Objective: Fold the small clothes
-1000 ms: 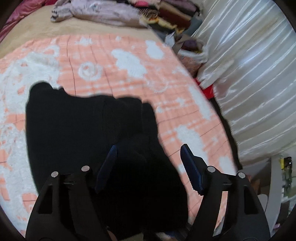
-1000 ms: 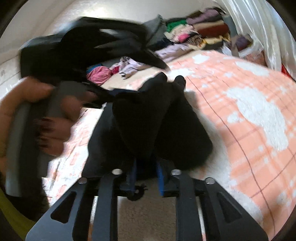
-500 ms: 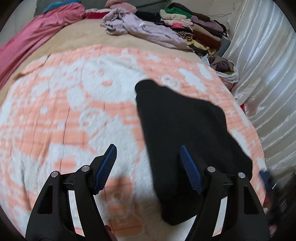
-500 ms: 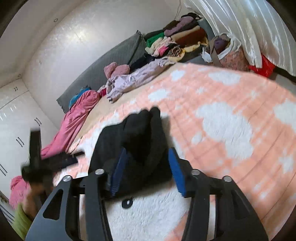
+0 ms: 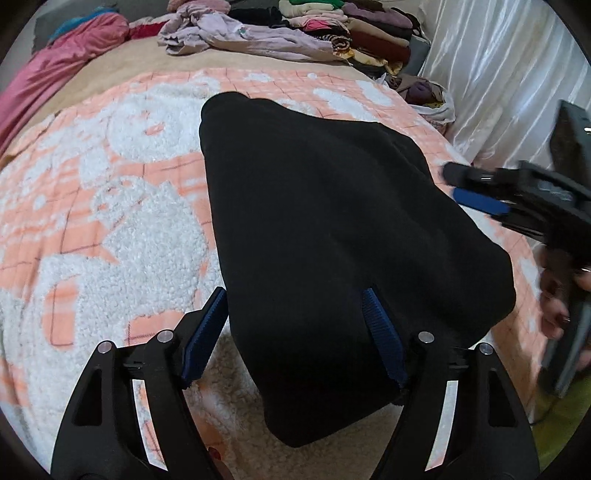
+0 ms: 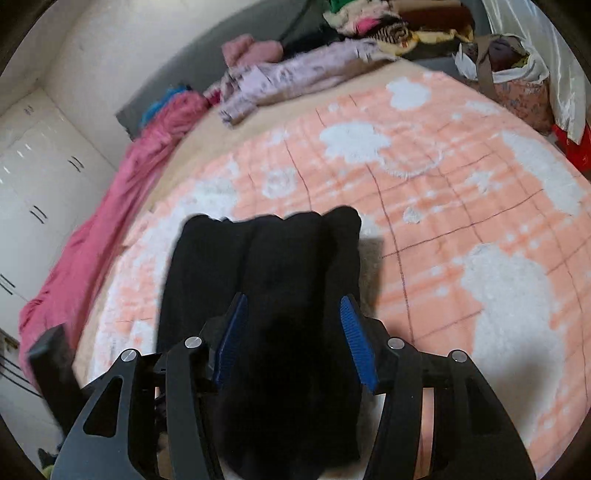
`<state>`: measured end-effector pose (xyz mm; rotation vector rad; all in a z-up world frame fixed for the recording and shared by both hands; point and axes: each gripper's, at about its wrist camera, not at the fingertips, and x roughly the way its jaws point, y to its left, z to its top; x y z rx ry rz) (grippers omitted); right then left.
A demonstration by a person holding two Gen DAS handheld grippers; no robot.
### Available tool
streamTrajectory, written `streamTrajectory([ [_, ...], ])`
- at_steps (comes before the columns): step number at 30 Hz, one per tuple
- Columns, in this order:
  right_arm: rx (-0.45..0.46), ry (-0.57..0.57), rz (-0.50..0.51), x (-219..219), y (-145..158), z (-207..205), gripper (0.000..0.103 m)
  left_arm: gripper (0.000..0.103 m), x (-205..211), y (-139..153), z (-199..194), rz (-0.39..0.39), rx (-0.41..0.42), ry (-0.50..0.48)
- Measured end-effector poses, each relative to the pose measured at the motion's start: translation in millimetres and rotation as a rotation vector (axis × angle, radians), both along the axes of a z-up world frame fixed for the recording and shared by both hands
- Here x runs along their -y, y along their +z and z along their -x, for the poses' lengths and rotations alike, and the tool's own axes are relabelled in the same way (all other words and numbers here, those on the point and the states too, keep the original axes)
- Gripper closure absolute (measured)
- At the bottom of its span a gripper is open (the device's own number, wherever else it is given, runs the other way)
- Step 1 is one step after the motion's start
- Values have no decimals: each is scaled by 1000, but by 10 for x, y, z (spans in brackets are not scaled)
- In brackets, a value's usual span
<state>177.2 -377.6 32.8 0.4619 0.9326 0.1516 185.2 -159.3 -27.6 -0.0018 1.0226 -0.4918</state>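
A: Left claw [image 5: 295, 336] status?
B: Spread wide, blue ribbed pads either side of near end of folded black fleece garment [image 5: 332, 236]. Gripping nothing.
A: Garment location?
B: Flat on bed, on fluffy peach-and-white patterned blanket [image 5: 110, 206]. Folded into long strip, far end pointing toward loose lilac garment [image 5: 243, 37] and stack of folded clothes [image 5: 362, 33] at the head of the bed.
A: Right claw [image 6: 295, 332]?
B: Also spread, low over the same black strip, cloth between pads. Contact unclear. Seen blurred at right edge from left wrist view.
A: Surroundings?
B: Pink bedcover [image 6: 110, 206] along left side, white satin curtain [image 5: 517, 74] on right.
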Motion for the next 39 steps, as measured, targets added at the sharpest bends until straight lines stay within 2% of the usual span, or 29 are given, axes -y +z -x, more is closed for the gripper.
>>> streamTrajectory([
  [3, -37, 6, 10, -64, -159, -132, 51, 35, -46, -18, -23, 22, -21, 0],
  [8, -48, -27, -41, -18, -297, -299, 53, 33, -68, -37, 3, 34, -17, 7],
  [10, -38, -12, -36, -41, -263, -314, 66, 33, -87, -33, 13, 37, -17, 12],
  [11, -25, -1, -21, -63, -219, -300, 70, 32, -80, -27, 21, 35, -15, 14],
  [13, 11, 13, 15, -111, -131, -277, 93, 32, -110, -5, 60, 33, -6, 16],
  [14, 29, 22, 13, -125, -94, -279, 95, 32, -127, 6, 85, 30, -1, 17],
  [15, 65, 44, -6, -144, -17, -243, 95, 32, -135, 15, 96, 27, 2, 18],
  [18, 140, 61, 42, -190, 159, -157, 96, 31, -125, 29, 105, 25, 3, 18],
  [20, 166, 40, 80, -137, 244, -111, 96, 27, -118, 29, 111, 25, -1, 12],
  [24, 120, 5, 131, -11, 116, -178, 96, 27, -62, 17, 102, 24, -13, -4],
  [27, 39, -3, 198, 7, -169, -265, 95, 26, -27, -19, 113, 18, -27, -16],
  [29, 19, -12, 213, 12, -322, -281, 93, 25, -50, -46, 110, 26, -42, -14],
  [32, 39, -28, 237, 21, -266, -220, 75, 25, -103, -45, 119, 29, -47, -13],
  [35, 98, -48, 160, 123, -62, 7, 75, 25, -204, 1, 164, 54, -50, -10],
  [39, 155, -28, 75, 174, 132, 352, 68, 25, -380, 49, 192, 91, -57, 39],
])
